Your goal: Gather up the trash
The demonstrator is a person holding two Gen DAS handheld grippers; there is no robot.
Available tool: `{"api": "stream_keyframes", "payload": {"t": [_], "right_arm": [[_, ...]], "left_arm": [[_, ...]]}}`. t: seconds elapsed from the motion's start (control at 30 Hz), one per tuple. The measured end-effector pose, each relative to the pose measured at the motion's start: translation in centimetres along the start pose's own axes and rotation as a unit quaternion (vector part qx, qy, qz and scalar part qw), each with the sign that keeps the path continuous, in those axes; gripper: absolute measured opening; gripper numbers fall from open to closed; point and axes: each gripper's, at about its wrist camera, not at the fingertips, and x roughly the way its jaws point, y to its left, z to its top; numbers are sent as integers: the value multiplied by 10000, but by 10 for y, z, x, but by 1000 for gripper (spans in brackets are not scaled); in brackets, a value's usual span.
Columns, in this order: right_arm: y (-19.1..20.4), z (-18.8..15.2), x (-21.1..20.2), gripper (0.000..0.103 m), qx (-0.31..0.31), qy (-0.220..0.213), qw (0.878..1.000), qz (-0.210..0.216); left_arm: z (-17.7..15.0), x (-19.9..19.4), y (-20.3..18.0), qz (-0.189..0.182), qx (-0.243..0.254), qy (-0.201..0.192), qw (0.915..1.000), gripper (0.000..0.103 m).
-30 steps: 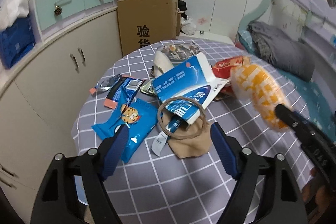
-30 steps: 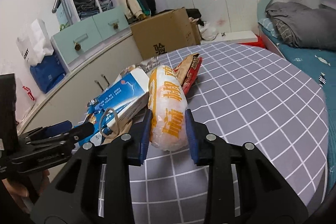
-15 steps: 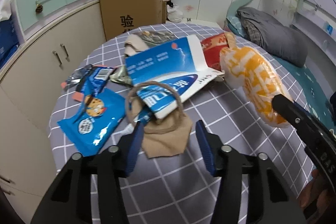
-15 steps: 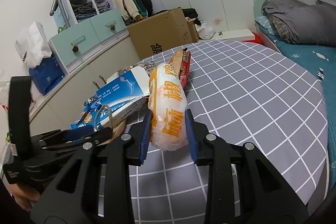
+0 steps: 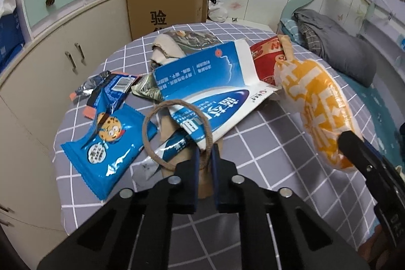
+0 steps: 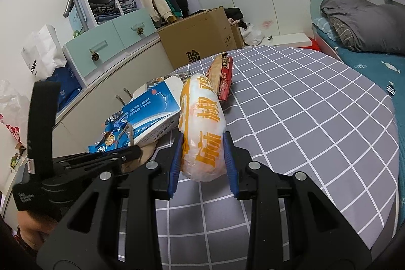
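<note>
Puffy orange-and-white snack bag, squeezed in right claw

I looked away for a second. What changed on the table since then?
The left gripper moved in toward the brown paper bag and its jaws are closing on the bag's cord handle, which sits between them. The right gripper stayed clamped on the orange snack bag; the other wrappers stayed put.

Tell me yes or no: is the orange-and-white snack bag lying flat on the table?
No, the right gripper holds the orange-and-white snack bag between its pads, lifted above the checked tablecloth.
</note>
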Motion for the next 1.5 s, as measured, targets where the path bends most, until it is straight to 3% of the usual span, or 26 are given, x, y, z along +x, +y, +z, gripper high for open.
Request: {"api": "stream_keyframes", "payload": {"t": [0.37,0.47,0.67,0.73,0.87,1.13,1.2,1.23,1.27,1.33,1.4,1.47,1.5], "right_arm": [[2,-1,-26,31,0,-306,9993,-209],[8,-3,-33,31,-28,-319,9993,-195],[29,-12,-40,31,-211,-242,9995,-2],[37,-15,-39,31,-282,-175,9994,97],[59,-23,-29,31,-514,174,9977,418],[96,-50,-5,31,-1093,916,9879,607],[101,-53,-1,31,-1161,982,9866,587],[103,-54,-1,31,-1179,988,9864,573],[104,-55,-1,31,-1187,990,9863,573],[106,-56,0,31,-1214,1008,9859,560],[108,-57,1,31,-1220,1022,9858,541],[109,-58,1,31,-1225,1016,9859,520],[109,-58,0,31,-1224,1010,9860,513]], "left_arm": [[-11,-44,13,-453,-260,-445,9976,3],[-15,-50,17,-789,-361,-380,9955,3],[-32,-62,25,-923,-525,-430,9934,3],[-36,-67,32,-1049,-658,-527,9909,4],[-41,-66,40,-949,-740,-453,9917,4],[-53,-70,64,-1056,-1093,-456,9873,5],[-54,-70,66,-1083,-1117,-449,9868,15],[-54,-70,68,-1067,-1121,-455,9869,27],[-54,-71,68,-1029,-1134,-485,9870,32],[-55,-70,71,-1023,-1133,-514,9869,33],[-54,-66,73,-1103,-1143,-478,9861,31],[-53,-63,75,-1120,-1190,-400,9857,5],[-54,-62,78,-1140,-1253,-397,9848,4]]}}
